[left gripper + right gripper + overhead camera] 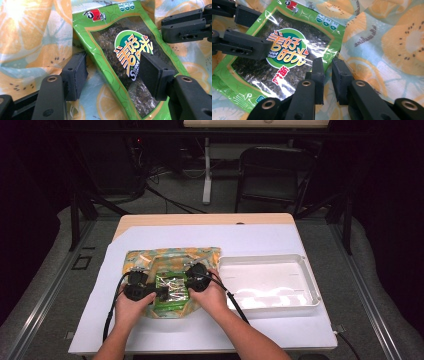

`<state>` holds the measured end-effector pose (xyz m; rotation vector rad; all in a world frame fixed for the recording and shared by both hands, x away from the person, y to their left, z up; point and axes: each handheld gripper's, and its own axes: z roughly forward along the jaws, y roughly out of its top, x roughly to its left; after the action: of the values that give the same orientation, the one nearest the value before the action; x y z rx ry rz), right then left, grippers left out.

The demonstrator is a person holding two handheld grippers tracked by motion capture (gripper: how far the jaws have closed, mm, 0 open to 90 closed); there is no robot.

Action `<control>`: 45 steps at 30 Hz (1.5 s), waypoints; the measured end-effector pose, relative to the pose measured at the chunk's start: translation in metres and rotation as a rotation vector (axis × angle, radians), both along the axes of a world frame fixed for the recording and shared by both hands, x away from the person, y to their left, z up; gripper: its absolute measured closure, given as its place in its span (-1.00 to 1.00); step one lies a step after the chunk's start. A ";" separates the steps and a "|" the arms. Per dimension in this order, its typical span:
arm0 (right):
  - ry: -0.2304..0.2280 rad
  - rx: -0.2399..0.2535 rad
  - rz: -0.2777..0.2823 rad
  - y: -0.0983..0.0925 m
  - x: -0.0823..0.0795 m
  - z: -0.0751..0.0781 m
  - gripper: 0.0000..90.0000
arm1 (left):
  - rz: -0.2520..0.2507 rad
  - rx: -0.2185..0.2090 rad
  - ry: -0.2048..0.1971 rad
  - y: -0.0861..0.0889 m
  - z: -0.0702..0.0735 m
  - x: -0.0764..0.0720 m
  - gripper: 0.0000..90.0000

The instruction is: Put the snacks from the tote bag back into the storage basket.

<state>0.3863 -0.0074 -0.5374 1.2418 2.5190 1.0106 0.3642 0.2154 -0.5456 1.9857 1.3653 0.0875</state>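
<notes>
While left gripper (112, 72) fingers gape astride the seaweed packet (125, 62), right gripper (327, 77) fingers, narrowly parted and empty, sit at its right edge.

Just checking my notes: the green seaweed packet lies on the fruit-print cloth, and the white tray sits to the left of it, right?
Not quite. The high view shows the white tray to the right of the fruit-print cloth, not the left. The green seaweed packet does lie on that cloth.
</notes>
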 end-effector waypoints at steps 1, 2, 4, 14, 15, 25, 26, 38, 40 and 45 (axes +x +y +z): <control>0.001 0.000 -0.001 0.000 0.000 0.000 0.79 | -0.001 -0.007 0.010 0.000 0.000 0.001 -0.11; -0.002 0.007 -0.007 0.000 0.000 0.000 0.79 | 0.002 -0.011 0.009 0.001 -0.001 0.001 -0.11; -0.002 0.010 -0.007 0.000 0.000 0.000 0.79 | -0.002 -0.018 0.022 0.002 -0.002 0.002 -0.11; 0.006 0.013 -0.011 0.000 -0.001 0.000 0.78 | 0.017 -0.072 0.043 0.004 -0.004 0.005 -0.10; 0.006 0.002 -0.003 -0.001 0.000 0.000 0.79 | 0.019 -0.076 0.043 0.004 -0.003 0.005 -0.09; 0.011 0.019 -0.011 -0.002 0.000 -0.002 0.77 | 0.020 -0.110 0.052 0.004 -0.002 0.005 -0.02; 0.020 0.008 -0.005 -0.003 0.001 -0.001 0.77 | 0.021 -0.111 0.053 0.004 -0.002 0.005 -0.02; 0.027 0.039 -0.025 -0.005 0.002 -0.004 0.77 | 0.033 -0.197 0.067 0.009 -0.001 0.005 0.15; 0.028 0.033 -0.023 -0.005 0.002 -0.004 0.77 | 0.030 -0.206 0.063 0.010 -0.001 0.005 0.19; 0.029 0.019 -0.015 -0.005 0.003 -0.004 0.77 | 0.029 -0.229 0.064 0.011 0.001 0.005 0.25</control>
<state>0.3889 -0.0129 -0.5409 1.2883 2.5233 1.0226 0.3688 0.2260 -0.5450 1.7913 1.3796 -0.1157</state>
